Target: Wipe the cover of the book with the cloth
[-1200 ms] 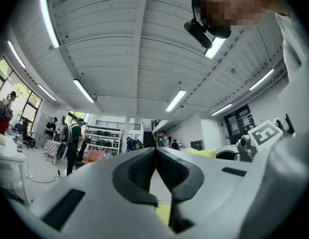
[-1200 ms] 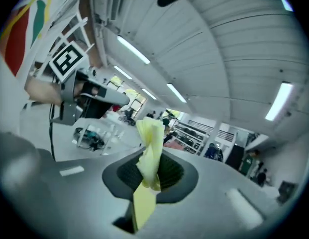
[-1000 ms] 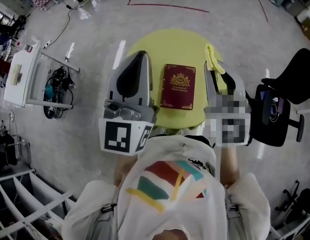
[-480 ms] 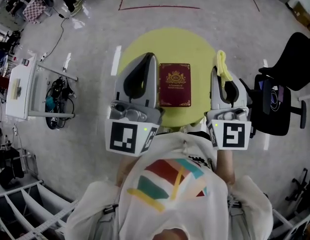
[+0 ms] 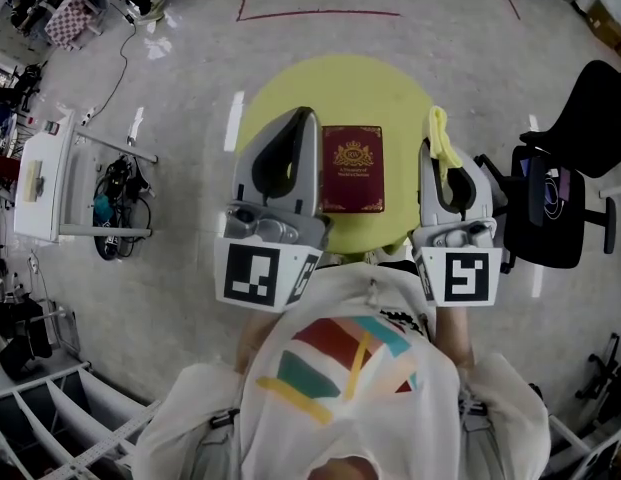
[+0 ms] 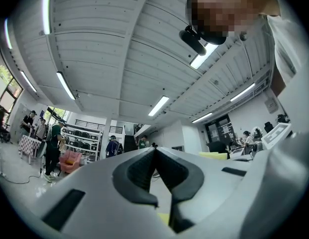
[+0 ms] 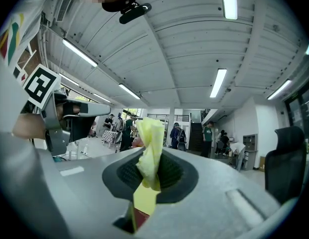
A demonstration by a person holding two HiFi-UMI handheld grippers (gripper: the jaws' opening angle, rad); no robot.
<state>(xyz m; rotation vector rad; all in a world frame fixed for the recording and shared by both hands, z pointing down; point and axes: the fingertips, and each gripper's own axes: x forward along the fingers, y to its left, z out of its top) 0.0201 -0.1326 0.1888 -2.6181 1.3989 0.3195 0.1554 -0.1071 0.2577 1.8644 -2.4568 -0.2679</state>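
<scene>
Worktop: round, yellow-green surface (image 5: 390,80), standing on a pale grey floor (image 5: 190,58).
Book: dark red book (image 5: 352,168), closed, cover up with a gold emblem. It lies flat near the middle of the worktop, between the 2 grippers as the head view shows them.
Cloth: yellow cloth (image 7: 150,143), bunched into a narrow strip that stands up out of the right-hand jaw tips. In the head view it sits right of the book with bare worktop between them (no contact with the cover).
Left gripper: left gripper (image 6: 154,149), jaws clenched tip against tip, nothing between them. In the head view its body runs along the book's left edge.
Right gripper: right gripper (image 7: 155,156), jaws clamped on the cloth, which is pinched at its lower part while the free end rises above them.
Marker cubes: 1 per gripper, at the end nearest the person's chest.
Surroundings: black chair (image 5: 580,158) right of the worktop, white cart (image 5: 40,173) well to the left, red tape line (image 5: 320,13) on the floor beyond.
</scene>
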